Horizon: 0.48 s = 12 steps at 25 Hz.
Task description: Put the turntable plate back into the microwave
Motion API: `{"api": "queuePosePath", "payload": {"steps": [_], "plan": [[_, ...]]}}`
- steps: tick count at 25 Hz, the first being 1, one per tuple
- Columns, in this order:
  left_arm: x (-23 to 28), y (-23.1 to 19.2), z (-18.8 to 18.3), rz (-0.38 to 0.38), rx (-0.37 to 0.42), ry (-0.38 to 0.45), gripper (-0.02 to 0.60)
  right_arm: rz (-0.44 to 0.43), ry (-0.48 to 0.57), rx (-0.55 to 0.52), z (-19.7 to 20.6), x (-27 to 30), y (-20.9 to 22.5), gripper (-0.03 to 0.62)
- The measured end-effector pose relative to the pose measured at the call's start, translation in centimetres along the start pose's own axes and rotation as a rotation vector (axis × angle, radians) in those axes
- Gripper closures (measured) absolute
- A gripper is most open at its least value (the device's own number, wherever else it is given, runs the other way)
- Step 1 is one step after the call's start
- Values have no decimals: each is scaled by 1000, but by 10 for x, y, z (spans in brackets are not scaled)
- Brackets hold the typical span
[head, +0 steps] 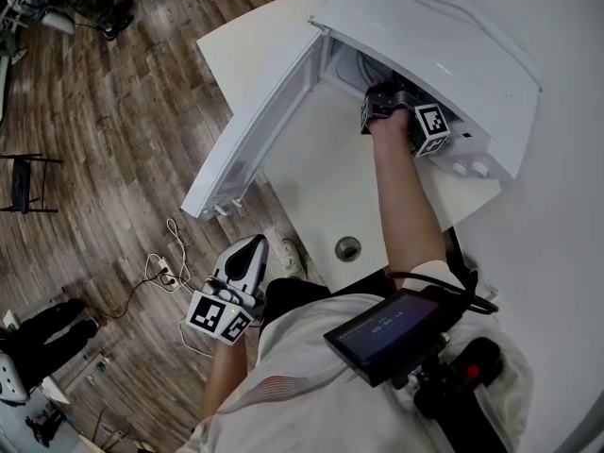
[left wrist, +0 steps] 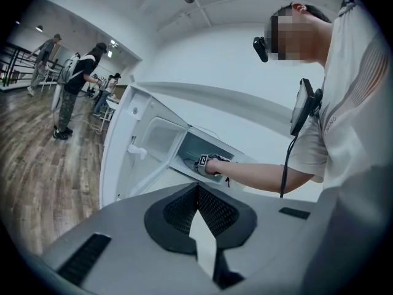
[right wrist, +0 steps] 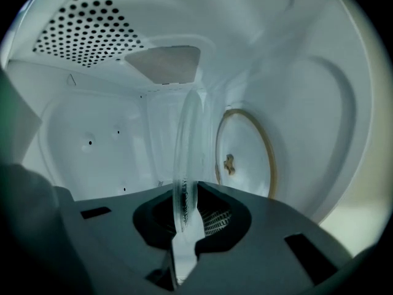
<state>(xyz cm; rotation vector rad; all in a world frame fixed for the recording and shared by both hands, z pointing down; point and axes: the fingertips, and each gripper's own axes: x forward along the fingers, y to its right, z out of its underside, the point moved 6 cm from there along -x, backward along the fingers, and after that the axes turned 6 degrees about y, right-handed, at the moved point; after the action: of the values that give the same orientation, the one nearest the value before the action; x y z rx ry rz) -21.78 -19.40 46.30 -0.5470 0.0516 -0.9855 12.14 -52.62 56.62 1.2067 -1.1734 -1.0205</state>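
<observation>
White table [head: 319, 179] with the open microwave [head: 444, 36] on it, cables [head: 165, 272] on wood floor [head: 113, 111]

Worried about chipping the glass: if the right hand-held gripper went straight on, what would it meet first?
Likely the microwave's back wall, and the turntable plate clamped edge-on in the right hand-held gripper would touch it first; depth is unclear.

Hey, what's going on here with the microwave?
A person is putting the glass turntable plate back into the microwave, whose door stands open. The right gripper is inside the cavity, shut on the plate's rim. The plate is not yet down on the roller ring; a gap shows between them. The left gripper hangs by the person's side, shut and empty.
</observation>
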Motion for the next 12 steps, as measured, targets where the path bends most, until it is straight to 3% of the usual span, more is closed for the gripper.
{"api": "queuePosePath", "payload": {"steps": [12], "plan": [[-1,2,1,9,-5,-1,571,25,-31,15,8,-22,16,565]]}}
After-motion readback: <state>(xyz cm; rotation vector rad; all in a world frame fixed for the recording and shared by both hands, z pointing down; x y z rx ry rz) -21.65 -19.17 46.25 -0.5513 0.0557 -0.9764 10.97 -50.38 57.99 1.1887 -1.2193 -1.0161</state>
